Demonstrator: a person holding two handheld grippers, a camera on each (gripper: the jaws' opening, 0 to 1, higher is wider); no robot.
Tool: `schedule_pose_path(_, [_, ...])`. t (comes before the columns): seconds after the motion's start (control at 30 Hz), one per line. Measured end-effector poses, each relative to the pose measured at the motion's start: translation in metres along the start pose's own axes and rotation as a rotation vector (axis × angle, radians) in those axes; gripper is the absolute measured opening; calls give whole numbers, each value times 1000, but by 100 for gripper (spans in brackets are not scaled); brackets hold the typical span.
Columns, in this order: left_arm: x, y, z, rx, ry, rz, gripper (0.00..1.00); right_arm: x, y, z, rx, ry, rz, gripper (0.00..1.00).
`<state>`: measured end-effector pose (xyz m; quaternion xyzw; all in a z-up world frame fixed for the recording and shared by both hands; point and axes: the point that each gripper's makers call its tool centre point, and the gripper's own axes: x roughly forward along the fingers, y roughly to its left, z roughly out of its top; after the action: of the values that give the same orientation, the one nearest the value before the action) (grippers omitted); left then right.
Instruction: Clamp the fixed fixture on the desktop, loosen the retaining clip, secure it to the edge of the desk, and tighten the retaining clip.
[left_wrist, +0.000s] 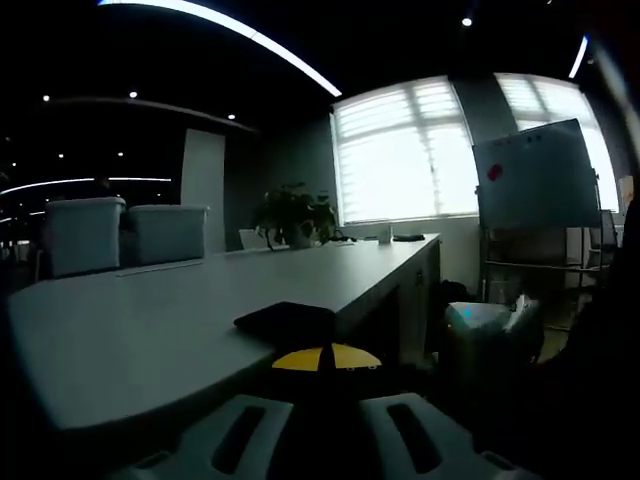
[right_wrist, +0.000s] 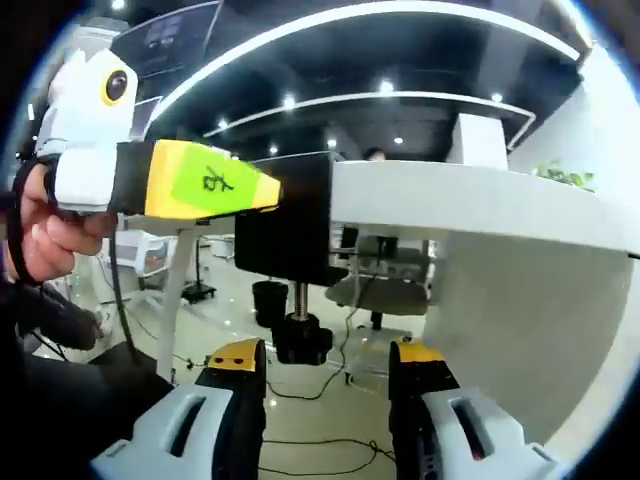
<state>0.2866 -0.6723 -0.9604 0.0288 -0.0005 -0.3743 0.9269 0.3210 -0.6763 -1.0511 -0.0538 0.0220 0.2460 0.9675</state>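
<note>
Left gripper (left_wrist: 322, 372), seen in its own view, grips the black fixture (left_wrist: 287, 320) seated on the desk (left_wrist: 150, 330) edge just ahead; it looks rigid, hefty metal.

Right gripper (right_wrist: 327, 372), jaws apart, sits just below the knurled screw knob (right_wrist: 300, 338), the sensible place to grasp and turn.

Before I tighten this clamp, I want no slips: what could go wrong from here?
The right gripper has open jaws either side of the screw knob, not gripping it; closing off-centre could slip.

The left gripper holds the black clamp at the desk edge; if it eases off before tightening, the clamp may drop.

Cables lie on the floor below.
</note>
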Motion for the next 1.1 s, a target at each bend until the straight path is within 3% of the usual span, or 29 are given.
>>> schedule_pose_path(0.2, [1,-4,1,6,3,-10,1,9,9,-1,6,5,-104,50])
schedule_pose_path(0.53, [-1,-3,1,6,1,-8,1,26,11,5,-14,13,-126,50])
schedule_pose_path(0.7, [-1,-4,1,11,1,-4,1,24,8,6,-23,8,-156,35])
schedule_pose_path(0.83, [0,-3,1,13,2,-3,1,25,6,3,-18,21,-157,26])
schedule_pose_path(0.97, [0,-3,1,13,2,-1,1,24,4,4,-26,23,-149,25])
schedule_pose_path(1.1, [0,-3,1,16,2,1,1,24,7,4,-85,33,-83,24])
